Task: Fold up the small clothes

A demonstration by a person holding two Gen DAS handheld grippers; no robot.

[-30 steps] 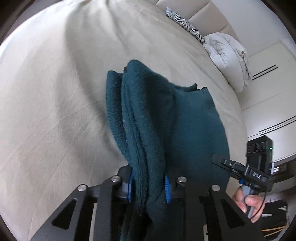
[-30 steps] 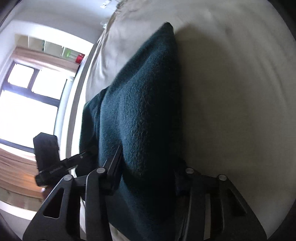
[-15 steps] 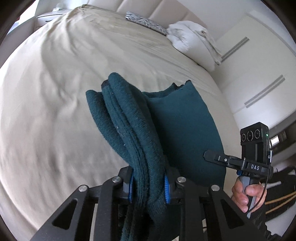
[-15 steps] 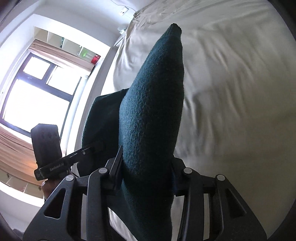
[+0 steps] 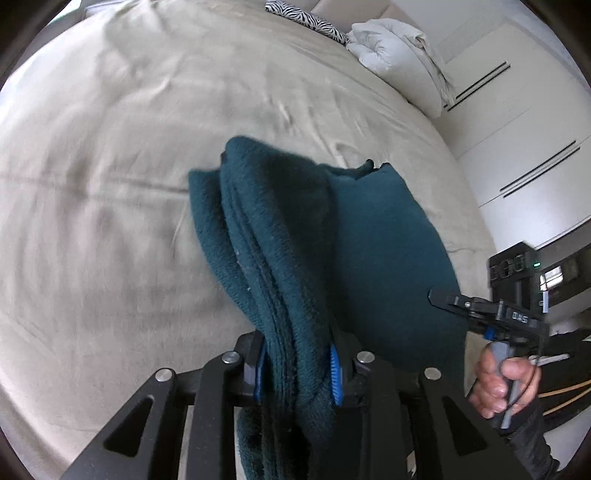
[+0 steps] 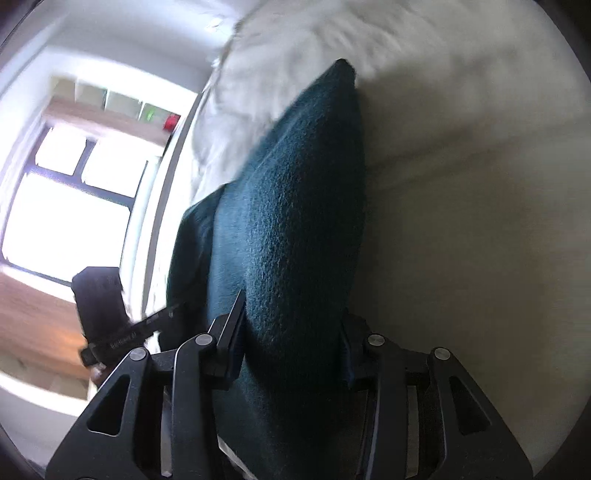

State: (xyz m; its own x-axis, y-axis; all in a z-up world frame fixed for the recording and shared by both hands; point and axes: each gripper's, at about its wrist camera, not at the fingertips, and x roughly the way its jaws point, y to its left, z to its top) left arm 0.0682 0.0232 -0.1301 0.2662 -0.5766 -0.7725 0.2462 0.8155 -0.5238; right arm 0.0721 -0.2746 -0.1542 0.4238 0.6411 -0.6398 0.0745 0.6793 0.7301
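Teal fleece garment (image 5: 369,266) is up in the air over the bed (image 5: 110,221), folded into a thick bundle w/ several layers stacked at one edge. Both tools have hold of it.

Left tool (image 5: 298,365) is clamped tight on the layered edge, blue pads (image 5: 335,373) squeezing the fabric from both sides, basically no gap besides the cloth itself. Some of the fleece hangs down below the jaws too. From the left wrist cam you can see the right tool (image 5: 491,314) off to the side w/ the person's hand (image 5: 498,384) wrapped around its handle, its fingers reaching toward the far side of the bundle.

Right tool (image 6: 291,343) also closed on the garment (image 6: 295,221), jaws pinching a fat fold that sticks up and away from the cam, tip pointing toward the far end of the bed (image 6: 461,184). Left tool (image 6: 122,332) shows up in that view on the other side of the fabric, near the window (image 6: 66,206).

Bed has a beige sheet, wrinkly, fairly blurry in both views. At the head end there's a white duvet or pillow lump (image 5: 399,59) and a zebra print pillow (image 5: 306,20) next to it. White wardrobe doors (image 5: 517,129) beyond the bed. Shelf (image 6: 110,107) above the window w/ something green and something red on it, can't tell what.
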